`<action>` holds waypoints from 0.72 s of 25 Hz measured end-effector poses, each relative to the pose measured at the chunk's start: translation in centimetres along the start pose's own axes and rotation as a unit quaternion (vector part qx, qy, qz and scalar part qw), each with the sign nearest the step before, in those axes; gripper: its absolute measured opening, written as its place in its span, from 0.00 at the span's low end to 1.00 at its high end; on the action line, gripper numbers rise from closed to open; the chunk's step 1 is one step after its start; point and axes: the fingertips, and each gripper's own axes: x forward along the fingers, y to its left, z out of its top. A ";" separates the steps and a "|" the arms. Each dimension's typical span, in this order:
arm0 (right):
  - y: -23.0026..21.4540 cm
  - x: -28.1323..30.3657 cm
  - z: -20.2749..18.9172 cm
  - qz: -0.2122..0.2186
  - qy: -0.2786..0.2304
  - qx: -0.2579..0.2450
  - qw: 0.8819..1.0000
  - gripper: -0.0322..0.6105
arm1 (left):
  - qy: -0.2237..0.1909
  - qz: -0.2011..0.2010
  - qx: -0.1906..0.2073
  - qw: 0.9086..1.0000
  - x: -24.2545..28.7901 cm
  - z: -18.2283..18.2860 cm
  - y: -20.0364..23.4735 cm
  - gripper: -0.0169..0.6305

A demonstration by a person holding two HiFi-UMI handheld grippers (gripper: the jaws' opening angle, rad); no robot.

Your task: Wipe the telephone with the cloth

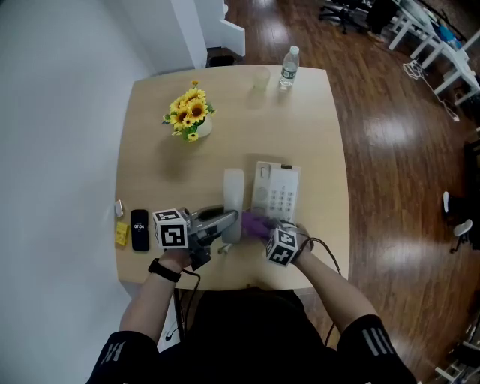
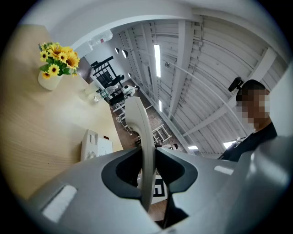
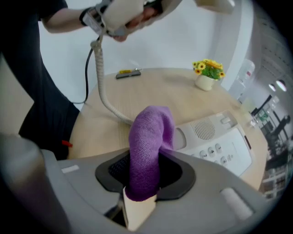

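The white telephone base (image 1: 276,193) lies on the round wooden table (image 1: 315,142), keypad up. My left gripper (image 1: 227,220) is shut on the white handset (image 1: 234,196), which it holds lifted beside the base's left side; the handset (image 2: 140,132) stands edge-on between the jaws in the left gripper view. My right gripper (image 1: 264,229) is shut on a purple cloth (image 1: 256,224) at the base's near left corner. In the right gripper view the cloth (image 3: 149,141) hangs over the base (image 3: 219,140), and the coiled cord (image 3: 101,84) runs up to the handset (image 3: 123,13).
A vase of sunflowers (image 1: 190,115) stands at the far left of the table. A water bottle (image 1: 289,67) and a clear cup (image 1: 260,78) stand at the far edge. A black smartphone (image 1: 139,229) and a yellow item (image 1: 121,234) lie near the left edge.
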 end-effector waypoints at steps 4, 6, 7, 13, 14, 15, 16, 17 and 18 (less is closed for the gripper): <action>-0.1 -4.5 0.4 -0.025 -0.080 0.100 0.991 0.26 | 0.004 0.001 -0.027 1.000 1.3 -0.6 2.2 0.16; -0.7 -6.7 -0.2 -0.042 -0.109 0.147 0.982 0.26 | 0.002 0.000 -0.040 0.999 2.4 -0.8 3.9 0.16; -1.1 -7.6 -0.7 -0.050 -0.120 0.170 0.977 0.26 | -0.002 -0.002 -0.047 0.999 3.1 -0.8 4.7 0.16; -4.3 -12.8 -3.2 -0.100 -0.170 0.263 0.944 0.26 | -0.007 -0.020 -0.101 0.995 7.0 -1.1 8.9 0.16; -4.5 -13.3 -3.5 -0.103 -0.177 0.277 0.939 0.26 | -0.002 -0.022 -0.106 0.994 7.6 -1.5 9.5 0.16; -4.7 -13.8 -3.7 -0.104 -0.183 0.290 0.934 0.26 | 0.005 -0.024 -0.110 0.994 8.1 -1.9 10.1 0.16; -4.8 -14.2 -3.9 -0.104 -0.189 0.302 0.928 0.26 | 0.015 -0.026 -0.114 0.993 8.5 -2.5 10.7 0.16; -4.8 -14.6 -3.9 -0.104 -0.194 0.312 0.924 0.26 | 0.024 -0.027 -0.118 0.992 8.9 -3.0 11.3 0.16; -4.7 -14.9 -4.0 -0.103 -0.197 0.318 0.921 0.26 | 0.033 -0.029 -0.122 0.992 9.4 -3.5 11.8 0.16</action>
